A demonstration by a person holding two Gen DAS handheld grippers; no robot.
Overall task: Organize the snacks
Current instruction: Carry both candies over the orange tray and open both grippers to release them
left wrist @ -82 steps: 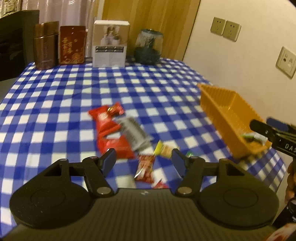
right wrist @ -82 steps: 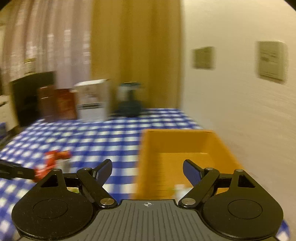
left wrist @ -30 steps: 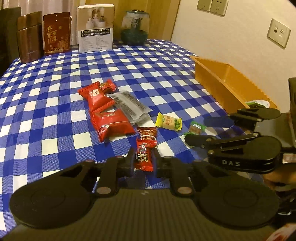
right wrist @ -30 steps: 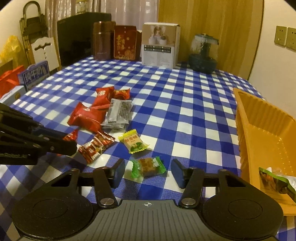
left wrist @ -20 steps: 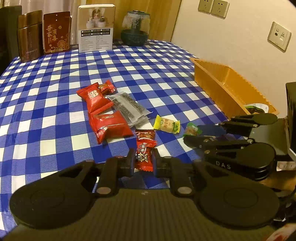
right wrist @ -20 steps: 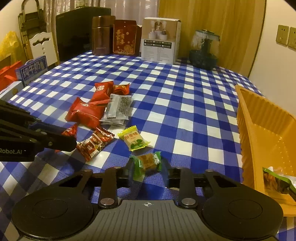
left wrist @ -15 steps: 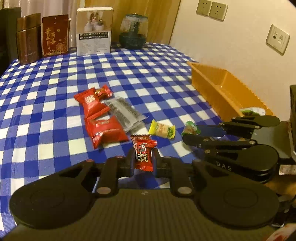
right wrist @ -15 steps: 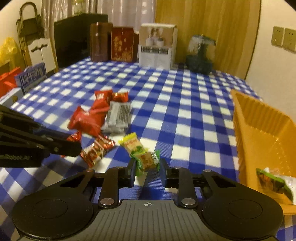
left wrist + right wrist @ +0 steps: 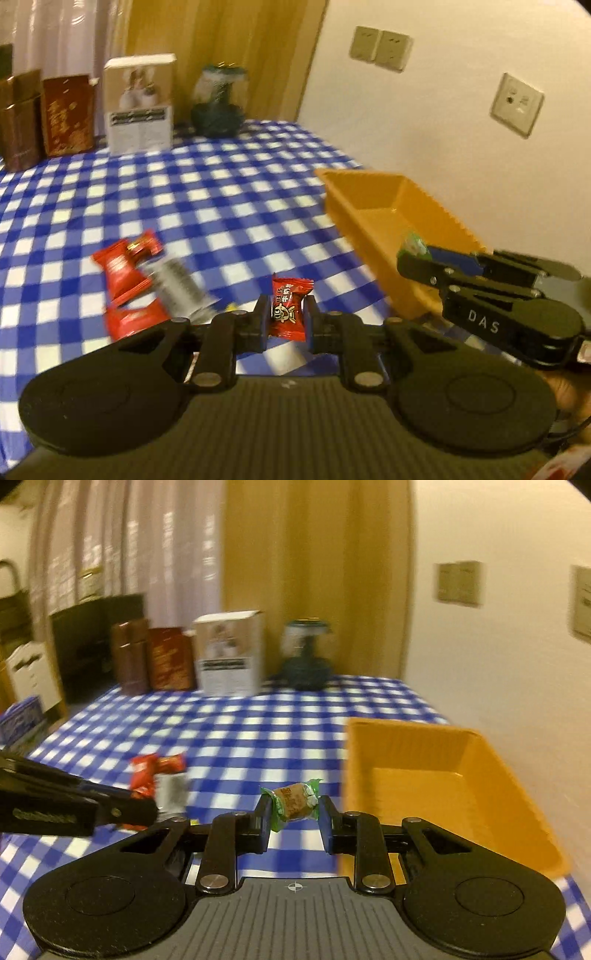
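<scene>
Snacks are split between the two tools: the left gripper (image 9: 286,314) is pinched tight on a small red crinkly foil candy (image 9: 289,307), the right gripper (image 9: 294,818) closed on a green-wrapped brown sweet (image 9: 295,802), both lifted clear of the blue-and-white checked tablecloth (image 9: 221,206). The orange ribbed plastic tray (image 9: 417,738) sits just right of both, against the wall. Slippery twisted wrappers are the worry — each candy is held only across its middle, so a quick swing toward the tray could let one slide out short of the rim. Left of the tray, red glossy packets (image 9: 122,258) and a silvery sachet (image 9: 177,280) lie flat — blurred, hard to read further.
</scene>
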